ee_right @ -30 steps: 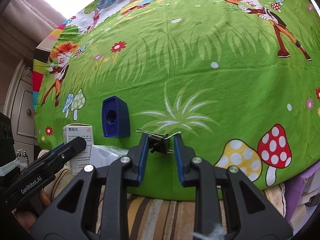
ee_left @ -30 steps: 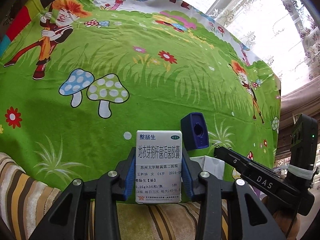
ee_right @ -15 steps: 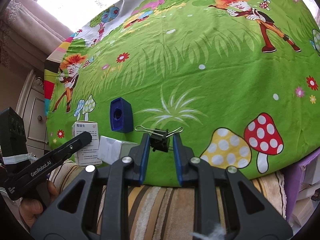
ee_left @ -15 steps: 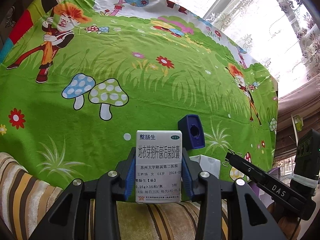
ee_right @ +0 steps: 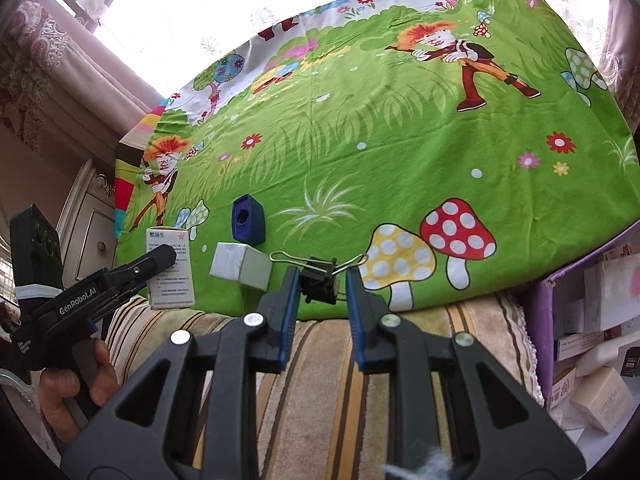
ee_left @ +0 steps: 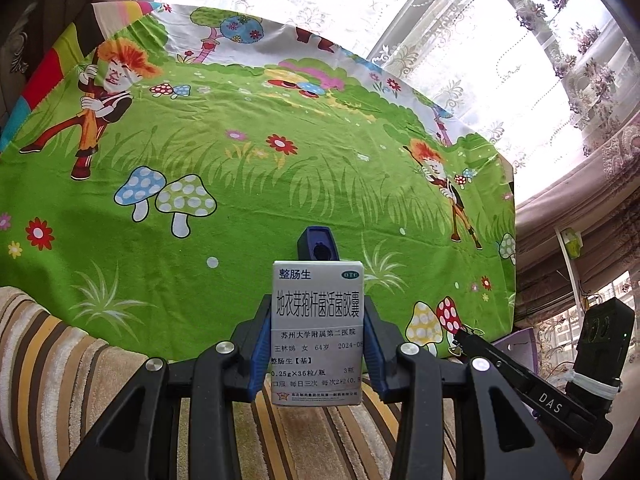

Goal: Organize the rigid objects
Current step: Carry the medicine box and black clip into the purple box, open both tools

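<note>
My left gripper (ee_left: 318,320) is shut on a white medicine box (ee_left: 318,332) with black print, held upright above the striped near edge. Behind that box, a blue pencil sharpener (ee_left: 318,245) lies on the green cartoon cloth (ee_left: 240,184). My right gripper (ee_right: 320,282) is shut on a black binder clip (ee_right: 319,279) whose wire handles stick out sideways. In the right wrist view the sharpener (ee_right: 248,224) and a small white box (ee_right: 240,266) rest on the cloth near its front edge. The left gripper (ee_right: 162,256) with the medicine box (ee_right: 170,276) shows at the left.
A striped cover (ee_right: 320,360) runs along the cloth's near edge. At the right stands a purple storage box (ee_right: 544,320) holding several cartons and a soap bar. A person's hand (ee_right: 72,384) holds the left gripper. Curtained windows lie beyond the cloth's far edge.
Both grippers have risen and drawn back from the cloth with their loads. The right one has swung to the right, bringing the purple storage box into view.
</note>
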A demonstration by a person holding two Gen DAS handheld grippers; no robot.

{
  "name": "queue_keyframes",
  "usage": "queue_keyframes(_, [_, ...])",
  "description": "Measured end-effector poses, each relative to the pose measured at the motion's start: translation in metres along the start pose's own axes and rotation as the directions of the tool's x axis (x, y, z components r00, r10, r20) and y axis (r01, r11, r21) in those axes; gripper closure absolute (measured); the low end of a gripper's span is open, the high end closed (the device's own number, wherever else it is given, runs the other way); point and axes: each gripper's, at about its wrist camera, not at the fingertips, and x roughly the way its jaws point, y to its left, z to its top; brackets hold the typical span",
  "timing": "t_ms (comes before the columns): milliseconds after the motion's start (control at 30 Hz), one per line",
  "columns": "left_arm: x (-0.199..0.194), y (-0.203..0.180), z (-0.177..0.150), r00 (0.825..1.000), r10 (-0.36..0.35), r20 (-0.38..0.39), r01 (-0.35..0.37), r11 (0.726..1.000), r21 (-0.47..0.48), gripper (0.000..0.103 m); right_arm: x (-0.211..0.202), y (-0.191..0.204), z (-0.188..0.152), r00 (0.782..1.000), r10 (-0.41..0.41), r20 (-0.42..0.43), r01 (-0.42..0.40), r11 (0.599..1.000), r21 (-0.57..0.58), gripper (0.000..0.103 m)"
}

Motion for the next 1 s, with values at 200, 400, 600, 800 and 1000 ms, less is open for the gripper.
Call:
queue_keyframes(200, [-0.007,-0.044,-0.018,0.997,-0.077,-0.021,0.078,0.994,0.073,0.062,-0.033,-0.025,-0.016,0.999,-0.003,0.05,0.001,0.999,0.036,0.076])
queue_keyframes(400, [-0.001,-0.098,-0.044,0.986,-0.142,-0.093,0.156,0.973,0.169,0.062,-0.068,-0.053,-0.033,0.994,-0.054,0.098,0.049,0.998,0.048,0.076])
queue_keyframes(600, [0.01,-0.144,-0.067,0.963,-0.207,-0.173,0.246,0.938,0.245,0.062,-0.099,-0.091,-0.049,0.98,-0.144,0.14,0.134,0.988,0.079,0.076])
queue_keyframes(800, [0.02,-0.178,-0.084,0.931,-0.263,-0.253,0.327,0.908,0.261,0.062,-0.126,-0.122,-0.063,0.952,-0.252,0.171,0.237,0.966,0.105,0.076])
queue_keyframes(1000, [0.031,-0.213,-0.106,0.887,-0.316,-0.336,0.413,0.868,0.275,0.062,-0.15,-0.145,-0.072,0.91,-0.364,0.2,0.344,0.93,0.13,0.076])
